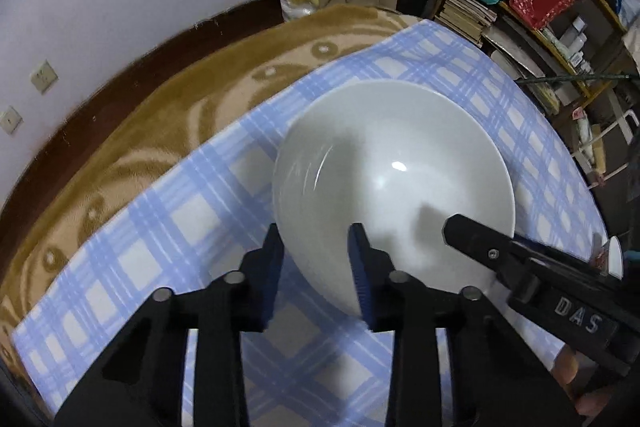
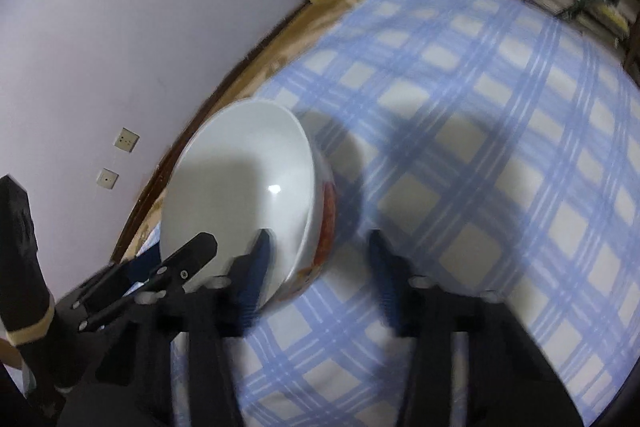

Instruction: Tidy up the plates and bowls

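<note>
Bowl point(image 1: 394, 183) sits on the plaid cloth point(image 1: 132, 247), left gripper point(image 1: 316, 271) straddling its near-left rim – jaws partly apart, pads not pressing afaict. Right gripper point(image 2: 316, 267) straddles the near-right rim, jaws also apart w/ nothing clamped – both equally near.

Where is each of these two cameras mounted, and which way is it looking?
Left wrist: on the left gripper, looking down along its fingers at a white bowl on the checked cloth; the right gripper pokes in, with fingertips of a hand.
Right wrist: on the right gripper, looking down at the same bowl; the left gripper shows at left.
Shared: bowl, cloth, wall sockets, bookshelf.
</note>
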A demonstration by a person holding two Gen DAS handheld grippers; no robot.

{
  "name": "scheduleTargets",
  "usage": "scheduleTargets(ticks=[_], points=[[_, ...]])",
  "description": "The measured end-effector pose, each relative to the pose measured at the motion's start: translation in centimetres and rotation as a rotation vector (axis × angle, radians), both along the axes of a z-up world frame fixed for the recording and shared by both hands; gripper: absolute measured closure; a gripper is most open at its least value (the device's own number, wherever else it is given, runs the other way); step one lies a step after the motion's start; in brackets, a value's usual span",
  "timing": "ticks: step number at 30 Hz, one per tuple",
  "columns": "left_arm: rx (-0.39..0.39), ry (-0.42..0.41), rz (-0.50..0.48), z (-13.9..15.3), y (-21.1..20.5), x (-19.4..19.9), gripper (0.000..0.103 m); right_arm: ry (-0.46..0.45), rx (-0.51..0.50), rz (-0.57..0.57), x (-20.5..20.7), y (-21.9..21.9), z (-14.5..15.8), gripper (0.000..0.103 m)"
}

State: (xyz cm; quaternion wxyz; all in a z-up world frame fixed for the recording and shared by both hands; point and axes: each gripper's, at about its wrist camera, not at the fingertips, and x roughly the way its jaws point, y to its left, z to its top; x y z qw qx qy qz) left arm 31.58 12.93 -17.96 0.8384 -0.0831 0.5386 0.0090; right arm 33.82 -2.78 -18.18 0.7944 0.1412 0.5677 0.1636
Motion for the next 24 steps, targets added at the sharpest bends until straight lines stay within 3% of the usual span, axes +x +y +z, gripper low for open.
scheduleTargets(ticks=[2, 7, 13, 19, 24], points=[[-0.027, 0.032, 0.019, -0.1, 0.4, 0.2, 0.080, 0.043, 0.046, -0.009, 0.1, -0.1, -0.6, 0.074], [-0.069, 0.020, -0.003, 1.3, 0.3, -0.7, 0.082, 0.038, 0.013, -0.006, -1.2, -0.4, -0.2, 0.081], [-0.003, -0.014, -0.090, 3.7, -2.8, -3.3, 0.082, -0.024, -0.067, 0.021, -4.5, -1.9, 2.4, 0.081], [0.034, -0.055, -0.196, 6.5, -8.0, -6.0, 0.082, -0.049, -0.044, -0.068, -7.5, -7.1, 4.6, 0.081], [0.041, -0.076, -0.268, 7.9, -12.9, -7.8, 0.082, -0.071, -0.103, -0.101, -10.3, -11.9, 6.1, 0.081]])
